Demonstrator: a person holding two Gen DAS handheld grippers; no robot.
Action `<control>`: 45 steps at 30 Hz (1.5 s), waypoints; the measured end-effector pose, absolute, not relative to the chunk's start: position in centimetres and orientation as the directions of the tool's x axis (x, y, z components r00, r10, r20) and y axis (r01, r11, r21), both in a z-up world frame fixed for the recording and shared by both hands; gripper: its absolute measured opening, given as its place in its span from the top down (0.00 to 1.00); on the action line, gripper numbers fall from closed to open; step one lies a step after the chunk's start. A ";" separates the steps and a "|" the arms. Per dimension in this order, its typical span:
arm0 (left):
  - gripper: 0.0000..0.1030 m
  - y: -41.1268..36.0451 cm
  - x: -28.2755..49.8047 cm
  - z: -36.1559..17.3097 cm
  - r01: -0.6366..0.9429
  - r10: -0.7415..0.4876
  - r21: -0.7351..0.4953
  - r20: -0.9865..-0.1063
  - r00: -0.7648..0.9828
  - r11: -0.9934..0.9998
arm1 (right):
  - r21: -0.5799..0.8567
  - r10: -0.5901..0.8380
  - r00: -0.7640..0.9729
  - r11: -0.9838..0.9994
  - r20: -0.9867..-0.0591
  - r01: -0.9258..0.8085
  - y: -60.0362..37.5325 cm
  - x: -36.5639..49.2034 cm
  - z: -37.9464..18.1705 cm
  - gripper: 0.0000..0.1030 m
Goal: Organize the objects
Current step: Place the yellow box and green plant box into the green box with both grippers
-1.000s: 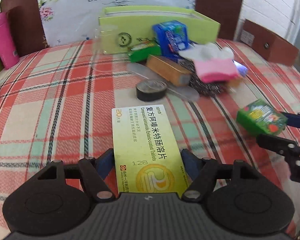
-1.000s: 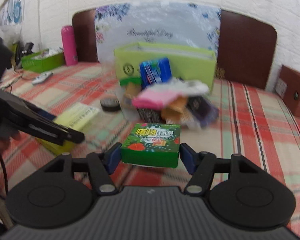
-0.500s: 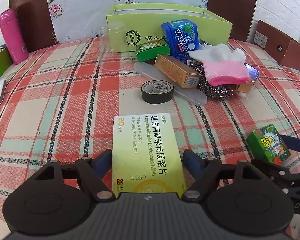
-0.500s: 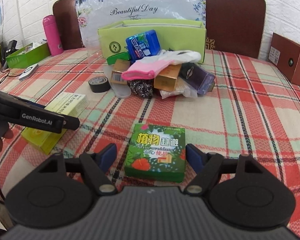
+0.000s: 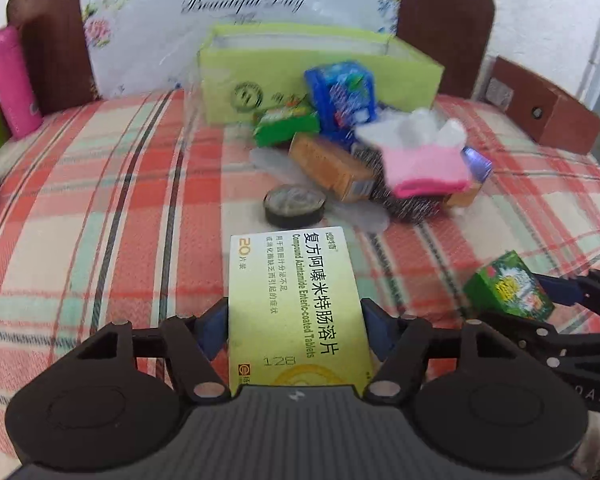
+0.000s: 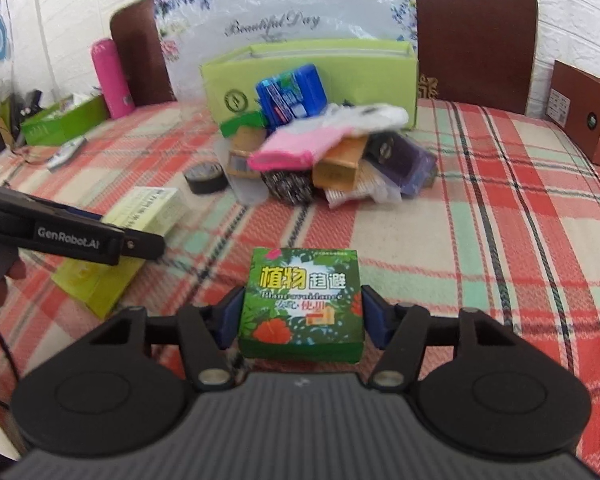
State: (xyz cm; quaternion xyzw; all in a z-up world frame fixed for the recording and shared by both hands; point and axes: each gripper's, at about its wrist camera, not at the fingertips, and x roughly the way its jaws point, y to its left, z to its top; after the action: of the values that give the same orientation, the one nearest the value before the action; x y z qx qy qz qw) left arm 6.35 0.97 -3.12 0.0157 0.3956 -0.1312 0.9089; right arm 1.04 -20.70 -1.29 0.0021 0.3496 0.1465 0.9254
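A pale yellow tablet box lies lengthwise between the fingers of my left gripper. The jaws are closing and the blue pads press on its two long sides. In the right wrist view a green box with a flower print sits in my right gripper, whose jaws are also closing, pads against its sides. The green box shows at the right of the left wrist view. The yellow box shows at the left of the right wrist view, behind a left finger. Both boxes are low over the plaid tablecloth.
An open light-green bin stands at the back. In front of it is a heap: blue pack, pink-and-white glove, orange box, steel scourer, black tape roll. A pink bottle stands far left, a brown box far right.
Half a second ago both pairs of jaws stood wider, with gaps beside the boxes. Now the pads lie against the sides of the yellow box and the green box.
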 end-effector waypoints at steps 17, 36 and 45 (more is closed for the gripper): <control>0.31 -2.7 18.1 10.0 0.307 -0.328 -0.123 -0.466 0.822 0.944 | 0.003 0.224 0.903 0.971 -0.366 -0.239 -23.0 14.8 8.6 0.42; 0.19 -5.6 35.4 2.1 0.191 -0.217 -0.109 -0.627 0.748 0.975 | -0.118 0.155 0.821 0.958 -0.550 -0.260 -20.6 33.2 0.6 0.29; 0.19 -4.1 32.8 4.5 0.192 -0.238 -0.141 -0.585 0.776 0.971 | -0.189 0.137 0.893 0.953 -0.428 -0.237 -21.2 29.4 2.8 0.00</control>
State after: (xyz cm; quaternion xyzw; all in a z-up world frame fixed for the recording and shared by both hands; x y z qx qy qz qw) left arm 32.83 -4.10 4.52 -0.0369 0.3149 -0.1141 0.9415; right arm 29.37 -21.25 2.81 -0.1191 0.2096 0.0967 0.9657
